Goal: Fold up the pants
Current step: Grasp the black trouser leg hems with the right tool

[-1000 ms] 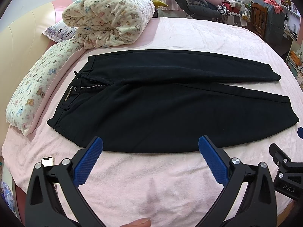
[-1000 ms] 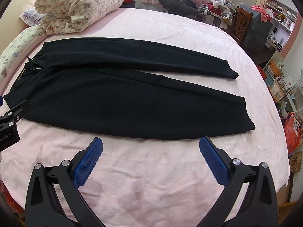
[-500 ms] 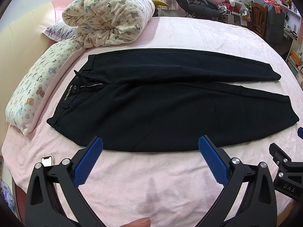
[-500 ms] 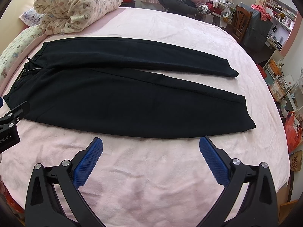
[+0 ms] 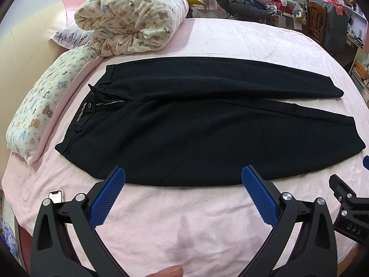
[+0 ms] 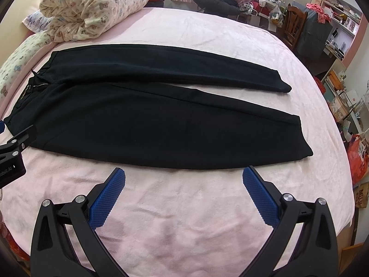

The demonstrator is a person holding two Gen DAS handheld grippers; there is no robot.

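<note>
Black pants (image 5: 196,127) lie flat and spread out on the pink bed (image 5: 230,39), waistband at the left, both legs running to the right and side by side. They also show in the right wrist view (image 6: 150,115). My left gripper (image 5: 183,175) is open and empty, held above the bedspread just short of the pants' near edge, toward the waist end. My right gripper (image 6: 183,175) is open and empty, above the bedspread just short of the near leg's edge, toward the cuffs.
A rolled bear-print quilt (image 5: 133,20) and a bear-print pillow (image 5: 34,106) lie at the bed's left, by the waistband. A phone (image 5: 56,197) lies near the bed's front left edge. A chair (image 6: 295,27) and cluttered shelves (image 6: 341,11) stand beyond the bed at the right.
</note>
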